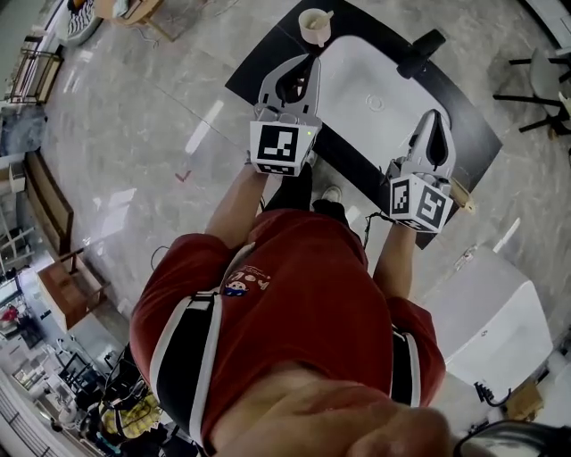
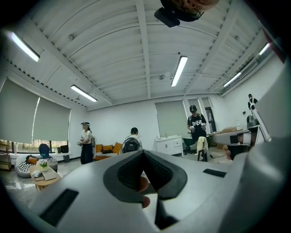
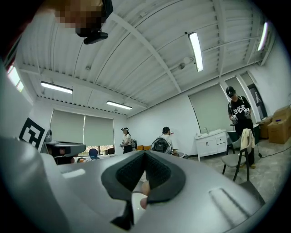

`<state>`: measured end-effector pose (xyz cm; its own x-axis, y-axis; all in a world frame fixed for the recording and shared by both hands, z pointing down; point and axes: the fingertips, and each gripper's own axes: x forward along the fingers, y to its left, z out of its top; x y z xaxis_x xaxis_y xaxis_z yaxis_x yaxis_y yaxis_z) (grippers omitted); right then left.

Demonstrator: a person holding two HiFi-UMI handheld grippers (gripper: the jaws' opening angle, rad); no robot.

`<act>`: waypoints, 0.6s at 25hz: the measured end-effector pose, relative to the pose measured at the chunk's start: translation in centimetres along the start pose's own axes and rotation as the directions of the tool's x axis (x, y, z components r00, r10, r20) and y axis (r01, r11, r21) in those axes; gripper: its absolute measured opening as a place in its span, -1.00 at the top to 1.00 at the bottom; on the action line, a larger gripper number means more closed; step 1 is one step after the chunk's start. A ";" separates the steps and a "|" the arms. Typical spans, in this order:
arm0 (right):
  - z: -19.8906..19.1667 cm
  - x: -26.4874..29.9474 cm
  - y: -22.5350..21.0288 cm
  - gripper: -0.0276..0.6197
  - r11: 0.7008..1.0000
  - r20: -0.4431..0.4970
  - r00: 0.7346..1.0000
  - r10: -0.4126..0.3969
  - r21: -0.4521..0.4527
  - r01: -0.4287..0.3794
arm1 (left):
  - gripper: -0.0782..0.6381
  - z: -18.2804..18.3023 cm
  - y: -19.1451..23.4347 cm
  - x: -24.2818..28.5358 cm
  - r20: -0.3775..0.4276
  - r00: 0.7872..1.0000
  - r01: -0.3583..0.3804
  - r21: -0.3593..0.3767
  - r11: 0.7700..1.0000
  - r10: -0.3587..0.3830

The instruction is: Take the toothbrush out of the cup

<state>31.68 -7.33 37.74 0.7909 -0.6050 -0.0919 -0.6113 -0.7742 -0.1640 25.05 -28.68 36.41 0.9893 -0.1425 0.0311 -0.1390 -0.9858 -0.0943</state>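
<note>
Nothing is done yet: the toothbrush (image 1: 326, 14) sits in the cup (image 1: 312, 27), my left gripper (image 1: 310, 64) near the cup, my right gripper (image 1: 434, 120) well apart from it, both jaws together and empty.

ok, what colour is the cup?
Cream white. The cup shows best in the head view, near the top edge.

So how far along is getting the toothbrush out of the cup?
Nothing is done yet: the toothbrush appears to stand in the cup on the black counter. In hand: nothing. The left gripper and right gripper are shut and empty. Left to do: open, grip the toothbrush, lift it out.
</note>
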 end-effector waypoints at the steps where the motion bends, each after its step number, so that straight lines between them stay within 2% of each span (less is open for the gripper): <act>1: -0.2 0.6 0.2 0.89 1.000 -0.006 1.000 -0.004 -0.004 0.004 | 0.77 -0.3 0.3 0.7 -0.004 1.000 0.008 -0.003 1.000 -0.008; 13: -2.9 6.8 3.1 0.89 0.999 -0.089 0.996 -0.028 -0.041 0.025 | 0.76 -5.7 3.3 7.2 -0.099 0.992 0.079 0.019 0.997 -0.077; 15: -3.5 7.6 3.3 0.89 0.998 -0.106 0.994 -0.035 -0.051 0.030 | 0.67 -7.1 3.7 8.2 -0.122 0.988 0.093 0.022 0.995 -0.090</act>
<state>35.59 -15.16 39.94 0.8046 -0.5935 0.0183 -0.5879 -0.8005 -0.1164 32.32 -34.10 43.37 0.9850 -0.0633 0.1605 -0.0455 -0.9926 -0.1124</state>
